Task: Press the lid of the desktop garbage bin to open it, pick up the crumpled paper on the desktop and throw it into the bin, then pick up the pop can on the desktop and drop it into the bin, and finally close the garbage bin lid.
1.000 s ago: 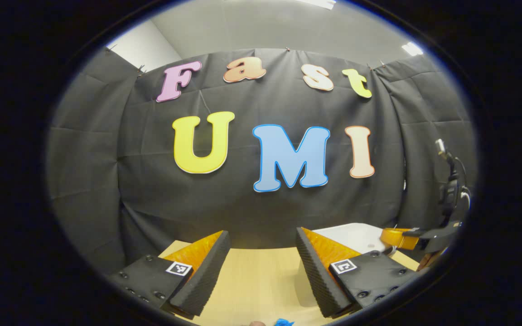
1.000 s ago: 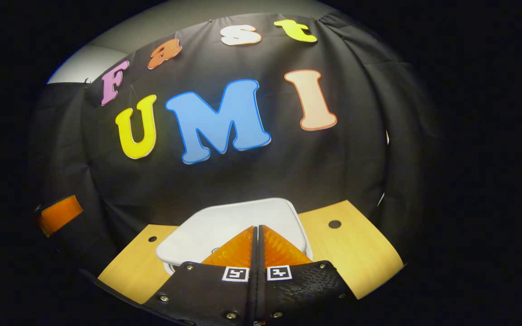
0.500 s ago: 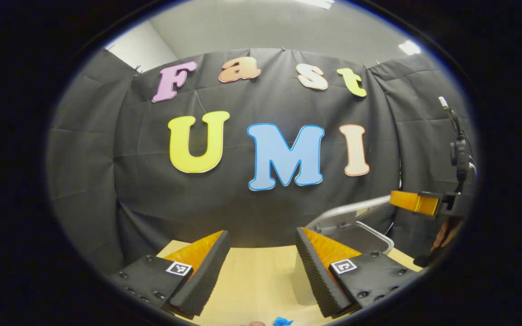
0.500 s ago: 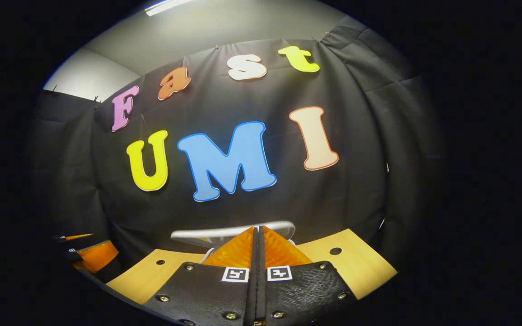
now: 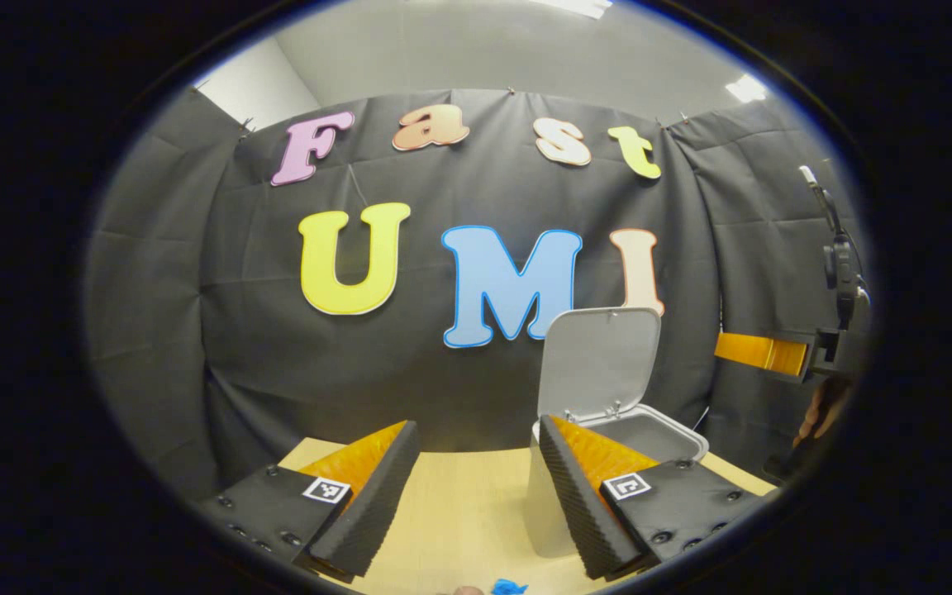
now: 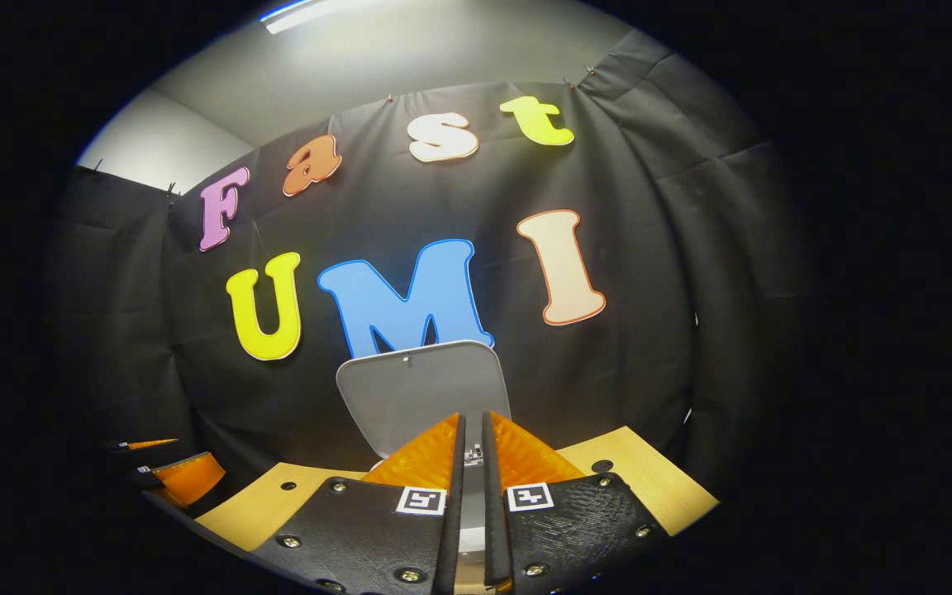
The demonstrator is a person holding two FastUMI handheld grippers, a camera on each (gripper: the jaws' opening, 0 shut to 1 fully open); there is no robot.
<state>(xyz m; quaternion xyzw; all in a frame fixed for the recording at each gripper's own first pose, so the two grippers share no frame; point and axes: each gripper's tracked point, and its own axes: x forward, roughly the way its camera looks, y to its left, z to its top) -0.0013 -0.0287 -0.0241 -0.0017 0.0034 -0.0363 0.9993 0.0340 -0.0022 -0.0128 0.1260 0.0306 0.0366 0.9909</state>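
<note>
Grey plastic lid (image 5: 600,357): stands upright on its back hinge, a flat panel with rounded corners, smooth and matte; I also see it straight ahead in my right gripper view (image 6: 422,392).
Bin (image 5: 546,512): a pale box with rounded corners on the wooden desktop (image 5: 459,512), its mouth open to the top, partly hidden behind my left gripper's right finger.
Step in hand: I judge the opening press finished, since the lid is up; the paper pick comes next.
My left gripper (image 5: 480,487): released, the jaws spread wide with nothing between them, low over the desktop just left of the bin; the ridged foam pads (image 5: 368,508) look soft enough to grip a light wad.
My right gripper (image 6: 469,496): nearly clenched, only a narrow slit between the fingers, holding nothing, raised in front of the lid; in the left gripper view it hangs to the right of the bin (image 5: 761,351).
Crumpled paper and pop can: I cannot place either; a small blue scrap (image 5: 506,587) at the bottom edge of the left gripper view is too cut off to name.
Next move: I should tilt a gripper down to find the paper, then close gently, as it will crush and may slip.
</note>
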